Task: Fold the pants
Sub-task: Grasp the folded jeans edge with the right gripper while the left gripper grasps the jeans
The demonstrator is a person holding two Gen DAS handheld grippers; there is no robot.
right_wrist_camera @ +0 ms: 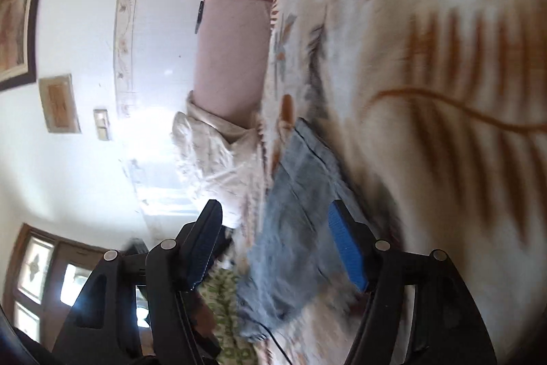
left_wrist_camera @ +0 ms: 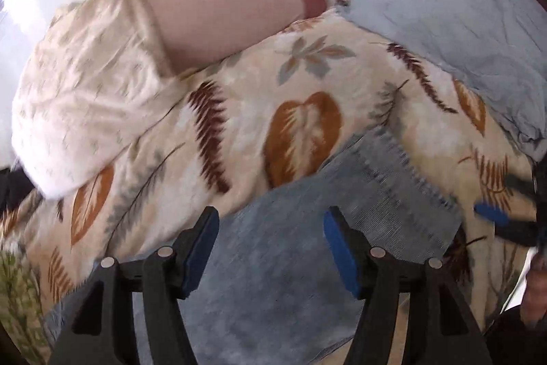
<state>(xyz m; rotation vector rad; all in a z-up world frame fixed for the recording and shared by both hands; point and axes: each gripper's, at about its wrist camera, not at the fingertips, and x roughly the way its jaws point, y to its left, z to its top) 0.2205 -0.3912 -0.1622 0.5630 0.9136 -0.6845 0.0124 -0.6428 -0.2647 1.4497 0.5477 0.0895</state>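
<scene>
Pants: one grey-blue pair of pants (left_wrist_camera: 307, 248) lying on the leaf-print bed (left_wrist_camera: 239, 98), ahead of both pairs of fingers.
Left gripper (left_wrist_camera: 271, 247): fingers spread, holding nothing.
Right gripper (right_wrist_camera: 273, 245): fingers spread, holding nothing.
Pillows: one cream pillow (left_wrist_camera: 82, 91).

Both wrist cams close, share pants (left_wrist_camera: 280, 262).

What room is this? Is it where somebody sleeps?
Probably a bedroom: the pants lie on a bed covered by a leaf-print blanket, with a pillow beside a padded headboard.
</scene>
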